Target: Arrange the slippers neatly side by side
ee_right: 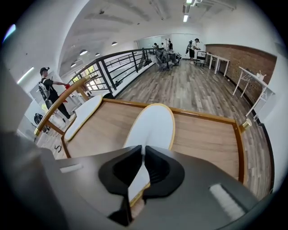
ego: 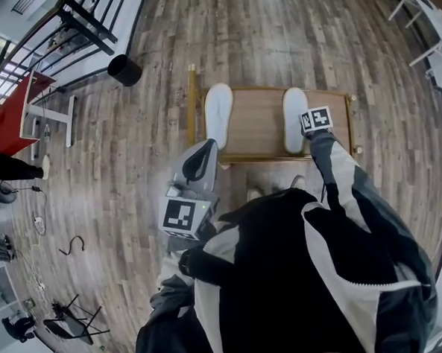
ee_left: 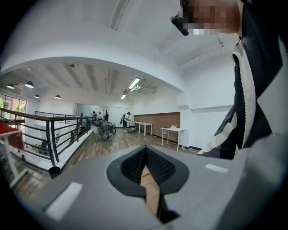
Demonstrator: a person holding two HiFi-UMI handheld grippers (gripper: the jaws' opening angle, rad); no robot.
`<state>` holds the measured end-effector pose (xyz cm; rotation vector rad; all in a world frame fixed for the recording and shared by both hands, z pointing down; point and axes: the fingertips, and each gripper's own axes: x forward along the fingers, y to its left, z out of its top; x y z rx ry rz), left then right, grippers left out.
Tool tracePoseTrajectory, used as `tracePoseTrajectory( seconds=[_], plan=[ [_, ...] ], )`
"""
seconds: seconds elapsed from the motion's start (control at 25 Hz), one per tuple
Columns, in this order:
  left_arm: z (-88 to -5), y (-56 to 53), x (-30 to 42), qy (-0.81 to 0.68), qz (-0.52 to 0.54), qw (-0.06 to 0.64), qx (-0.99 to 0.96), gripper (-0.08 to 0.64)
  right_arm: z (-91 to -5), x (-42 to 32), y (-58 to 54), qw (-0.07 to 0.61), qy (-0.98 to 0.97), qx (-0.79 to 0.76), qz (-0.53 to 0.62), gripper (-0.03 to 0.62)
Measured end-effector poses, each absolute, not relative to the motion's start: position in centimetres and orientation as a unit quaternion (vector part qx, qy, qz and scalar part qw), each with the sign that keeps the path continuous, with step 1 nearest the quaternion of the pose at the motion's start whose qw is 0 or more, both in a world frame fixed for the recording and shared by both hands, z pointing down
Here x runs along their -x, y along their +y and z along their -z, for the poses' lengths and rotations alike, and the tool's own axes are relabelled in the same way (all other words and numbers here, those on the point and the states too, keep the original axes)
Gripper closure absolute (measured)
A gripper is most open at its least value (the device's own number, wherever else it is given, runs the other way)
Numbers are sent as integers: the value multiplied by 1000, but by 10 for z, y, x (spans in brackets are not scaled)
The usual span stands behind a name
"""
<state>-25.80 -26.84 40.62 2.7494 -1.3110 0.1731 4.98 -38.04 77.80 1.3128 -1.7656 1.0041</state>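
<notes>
Because the left slipper (ego: 218, 112) and the right slipper (ee_right: 155, 126) are thin, soft and light, each would likely flop if lifted by one end. A pinch on the heel edge and a gentle slide looks like the safest way to move one.

The left tool (ee_left: 146, 155) is clenched on nothing and held up away from the tabletop (ego: 257, 125). The left slipper lies flat along the tabletop's left edge. The right slipper lies well apart from it, near the right edge, and the right tool (ee_right: 143, 155) is pinched on its heel edge.

The tabletop is smooth pale wood with a raised rim (ego: 265, 159) — a slipper should glide but might bump that rim. Around it is a plank floor (ego: 287, 34), with a black railing (ego: 85, 24) and a black bin (ego: 125, 69) on the left and white tables (ego: 423, 7) on the right.
</notes>
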Motion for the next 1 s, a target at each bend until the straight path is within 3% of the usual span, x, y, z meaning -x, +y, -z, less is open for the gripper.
tracePoseTrajectory(
  seconds=[0.36,1.0],
  plan=[
    [-420,-283,249,-421,-44,65,-904,546,-737,-30,-377,325,-722,-500,-351,570],
    [-412,-301,234,-427,-17,59,-902,546,-540,65,-340,141,-854,-447,-226,568]
  ],
)
